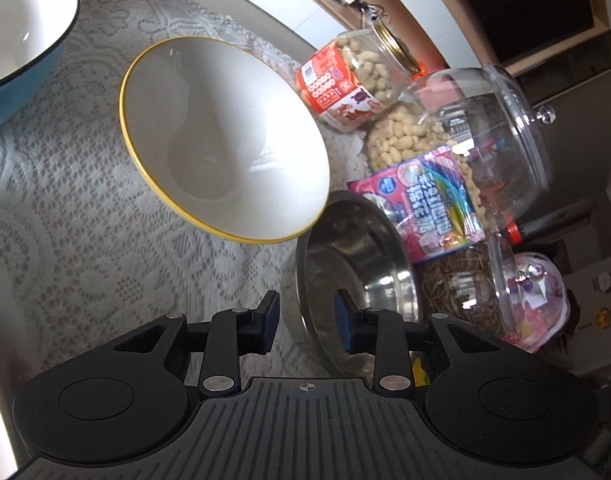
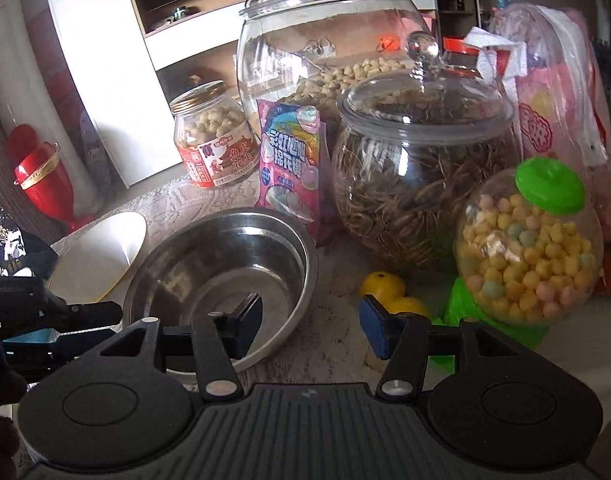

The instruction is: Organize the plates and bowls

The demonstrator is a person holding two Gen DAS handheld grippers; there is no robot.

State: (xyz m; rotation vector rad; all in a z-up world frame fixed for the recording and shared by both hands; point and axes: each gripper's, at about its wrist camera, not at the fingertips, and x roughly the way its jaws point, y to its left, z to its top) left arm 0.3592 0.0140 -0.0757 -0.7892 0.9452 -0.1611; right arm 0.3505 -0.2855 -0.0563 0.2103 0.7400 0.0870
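A steel bowl (image 1: 357,264) sits on the lace tablecloth; it also shows in the right wrist view (image 2: 225,272). My left gripper (image 1: 307,320) is open, its jaws straddling the steel bowl's near rim. A white bowl with a yellow rim (image 1: 225,136) lies beside the steel bowl, partly seen in the right wrist view (image 2: 101,252). A blue bowl with white inside (image 1: 21,40) is at the far left. My right gripper (image 2: 309,326) is open and empty, its jaws on either side of the steel bowl's right rim. The left gripper (image 2: 45,328) shows at the left edge.
Behind the bowls stand a peanut jar (image 2: 213,136), a large glass jar (image 2: 325,52), a pink candy packet (image 2: 293,160), a lidded jar of seeds (image 2: 421,168), a candy dispenser with a green cap (image 2: 529,248) and a yellow toy (image 2: 389,292). A red vessel (image 2: 41,176) stands at left.
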